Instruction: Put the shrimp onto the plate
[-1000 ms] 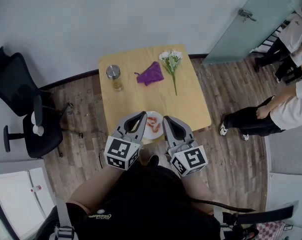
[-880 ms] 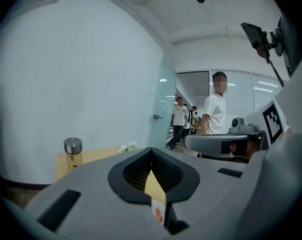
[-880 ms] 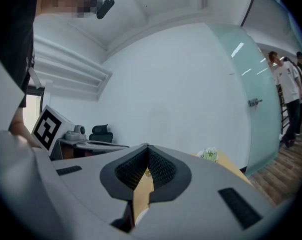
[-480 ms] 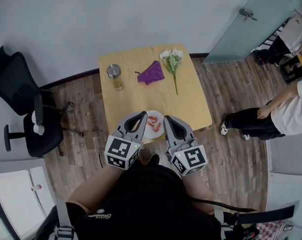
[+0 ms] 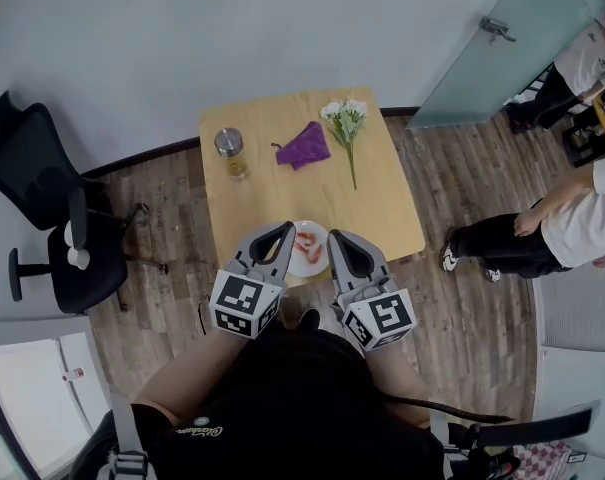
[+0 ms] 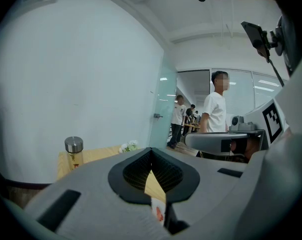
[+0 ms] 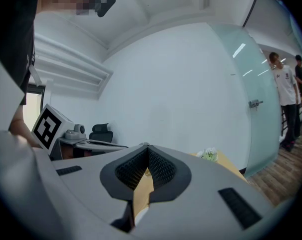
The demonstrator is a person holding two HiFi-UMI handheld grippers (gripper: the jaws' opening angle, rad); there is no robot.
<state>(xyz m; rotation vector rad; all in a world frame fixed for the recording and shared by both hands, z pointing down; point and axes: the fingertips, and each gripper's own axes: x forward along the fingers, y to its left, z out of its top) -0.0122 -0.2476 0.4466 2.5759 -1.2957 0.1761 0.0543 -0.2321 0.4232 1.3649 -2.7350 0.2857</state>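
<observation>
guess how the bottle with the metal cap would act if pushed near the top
The bottle stands upright, tall and narrow, so a high push would probably tip it rather than slide it. It looks round and smooth-sided, likely slippery in a pinch and apt to roll once down. The yellowish fill suggests some heft for its size.

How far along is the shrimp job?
Looks done: orange shrimp lie on the white plate. Nothing in hand: the left gripper and right gripper are shut and empty beside it. No loose shrimp shows on the table, so nothing seems left.
</observation>
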